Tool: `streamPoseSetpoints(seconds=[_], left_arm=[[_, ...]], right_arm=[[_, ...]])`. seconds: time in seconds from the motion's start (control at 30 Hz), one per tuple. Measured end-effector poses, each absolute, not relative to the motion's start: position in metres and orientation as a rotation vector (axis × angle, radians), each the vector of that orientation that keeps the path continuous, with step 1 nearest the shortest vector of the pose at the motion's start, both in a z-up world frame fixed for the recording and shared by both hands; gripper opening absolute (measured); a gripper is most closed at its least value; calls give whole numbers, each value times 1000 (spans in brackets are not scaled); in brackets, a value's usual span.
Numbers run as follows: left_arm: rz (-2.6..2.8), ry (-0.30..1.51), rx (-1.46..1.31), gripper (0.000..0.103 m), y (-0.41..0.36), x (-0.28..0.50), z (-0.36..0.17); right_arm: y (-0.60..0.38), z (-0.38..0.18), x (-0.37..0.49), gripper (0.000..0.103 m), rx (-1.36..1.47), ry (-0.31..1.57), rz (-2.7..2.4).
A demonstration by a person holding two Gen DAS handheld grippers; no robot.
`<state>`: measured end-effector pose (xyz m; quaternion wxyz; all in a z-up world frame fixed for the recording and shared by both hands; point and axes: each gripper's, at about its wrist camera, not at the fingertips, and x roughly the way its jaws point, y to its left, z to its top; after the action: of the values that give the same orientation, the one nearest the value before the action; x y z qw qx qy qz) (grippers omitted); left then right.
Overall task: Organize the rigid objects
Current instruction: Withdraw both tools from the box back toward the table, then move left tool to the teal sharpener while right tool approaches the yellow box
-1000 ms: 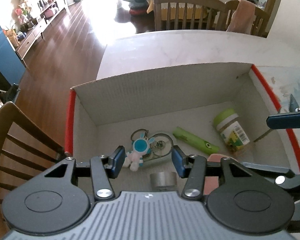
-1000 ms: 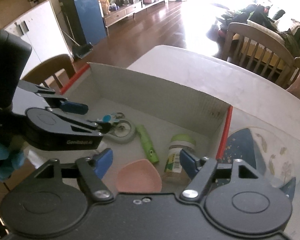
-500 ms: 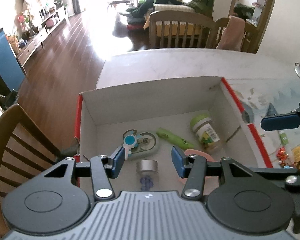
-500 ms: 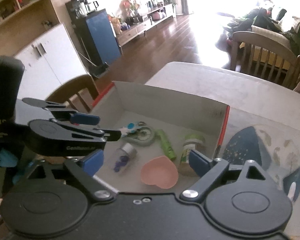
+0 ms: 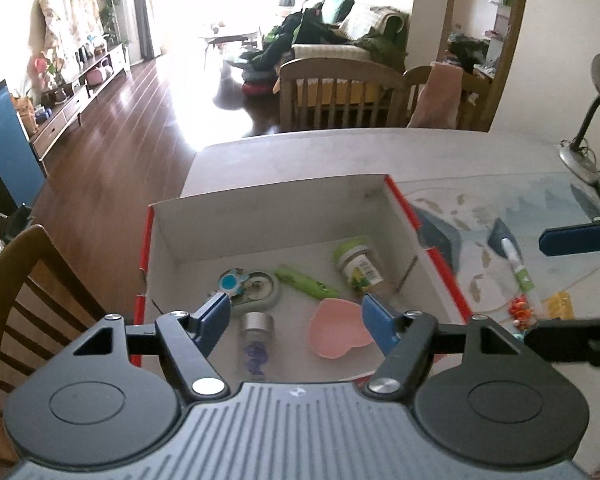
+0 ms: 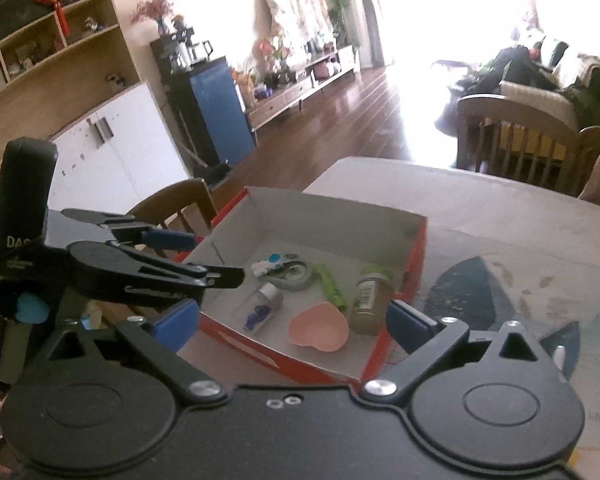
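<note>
A red-edged cardboard box (image 5: 410,216) (image 6: 420,240) holds a pink heart dish (image 5: 338,334) (image 6: 320,328), a clear bottle with a silver cap (image 5: 256,340) (image 6: 260,306), a green-lidded jar (image 5: 358,266) (image 6: 370,296), a green tube (image 5: 306,282) (image 6: 332,288) and a tape dispenser with a blue-white keychain (image 5: 256,286) (image 6: 288,270). My left gripper (image 5: 296,318) is open and empty above the box's near edge. My right gripper (image 6: 294,316) is open and empty above the box's near side.
On the patterned mat right of the box lie a white-green pen (image 5: 518,264), a red trinket (image 5: 520,306) and a yellow packet (image 5: 558,306). A desk lamp (image 5: 592,120) stands at far right. Wooden chairs (image 5: 24,300) stand at the table's left and far sides.
Both grippers have risen and pulled back from the box, still open and empty. The whole box and more of the table now show. The objects in the box have not moved.
</note>
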<state>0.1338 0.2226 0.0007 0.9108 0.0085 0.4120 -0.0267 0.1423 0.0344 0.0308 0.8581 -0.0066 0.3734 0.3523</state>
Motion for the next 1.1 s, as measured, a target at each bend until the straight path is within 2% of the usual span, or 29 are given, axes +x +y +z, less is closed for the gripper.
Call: streamPoseSetpoints(seconds=[0.07, 0.17, 0.4, 0.7, 0.87, 1.1], left_arm=[[-60, 841, 5, 74, 217, 130, 3], [-79, 820, -12, 82, 206, 123, 5], [-134, 808, -39, 83, 168, 113, -1], [-210, 823, -52, 85, 104, 119, -24], [-239, 811, -60, 103, 69, 126, -46], [-200, 919, -60, 103, 34, 140, -94]], right_arm=[[20, 32, 138, 100, -5, 767, 722], [-5, 36, 134, 100, 17, 748, 691], [-74, 33, 131, 102, 52, 727, 596], [-134, 1, 133, 102, 27, 771, 509], [-155, -17, 135, 101, -10, 798, 517], [-179, -56, 142, 100, -80, 889, 552]])
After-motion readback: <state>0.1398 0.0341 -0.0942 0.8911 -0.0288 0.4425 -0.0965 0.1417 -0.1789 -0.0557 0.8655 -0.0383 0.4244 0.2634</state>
